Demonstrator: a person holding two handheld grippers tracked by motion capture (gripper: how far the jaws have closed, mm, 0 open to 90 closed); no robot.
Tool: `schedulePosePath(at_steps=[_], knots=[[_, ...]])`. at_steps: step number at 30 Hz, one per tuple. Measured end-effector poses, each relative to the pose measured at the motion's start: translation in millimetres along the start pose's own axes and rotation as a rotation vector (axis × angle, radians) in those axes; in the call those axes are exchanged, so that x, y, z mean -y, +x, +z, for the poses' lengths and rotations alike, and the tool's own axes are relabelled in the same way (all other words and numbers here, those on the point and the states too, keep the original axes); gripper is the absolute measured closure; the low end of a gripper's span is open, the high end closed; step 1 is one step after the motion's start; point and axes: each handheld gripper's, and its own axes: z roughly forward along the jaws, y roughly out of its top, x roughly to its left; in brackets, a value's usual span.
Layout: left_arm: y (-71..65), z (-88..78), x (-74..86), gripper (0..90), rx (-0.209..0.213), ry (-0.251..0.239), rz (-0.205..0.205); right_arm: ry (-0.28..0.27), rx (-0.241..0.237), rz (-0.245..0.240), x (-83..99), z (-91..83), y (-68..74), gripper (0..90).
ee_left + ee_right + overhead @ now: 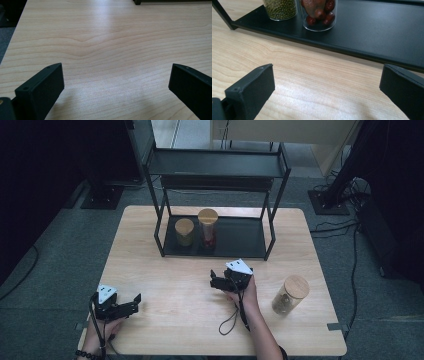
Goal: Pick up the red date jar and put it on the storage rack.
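The left gripper (131, 303) is held low near the close left corner of the table (165, 320), jaws spread wide with nothing but bare wood (112, 50) seen between them. A black rack foot (137, 2) can just be made out far ahead of it, up and to the right.

The right gripper (216, 282) is parked mid-table, also spread wide and gripping nothing; bare wood is seen between its jaws too. Straight ahead of it, the front edge of the rack's lower shelf (372, 32) is seen, pretty close. On that shelf, ahead and to the left of the jaws, two jars are set just beside each other: a taller one with red fruit (319, 12) and a shorter one with green beans (280, 8). In the high view both are capped with wooden lids, the red jar (208, 227) to the right of the green jar (184, 232).

Off to this gripper's right, well apart from it, a third jar (289, 294) with a wooden lid is seen standing on the table, untouched. Its contents look brownish but can't really be told.
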Motion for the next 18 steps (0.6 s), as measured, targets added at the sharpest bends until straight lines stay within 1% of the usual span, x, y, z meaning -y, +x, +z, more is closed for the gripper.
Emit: schedulePosePath(at_steps=[7,18], knots=[[-0.2,0.0,0.0,0.2,-0.001,0.0,0.001,-0.001,-0.001,-0.021,4.7,-8.0,1.7,0.0],[-0.5,0.0,0.1,0.2,-0.002,-0.002,0.0,-0.005,0.0,-0.028,10.9,-18.6,2.0,0.0]])
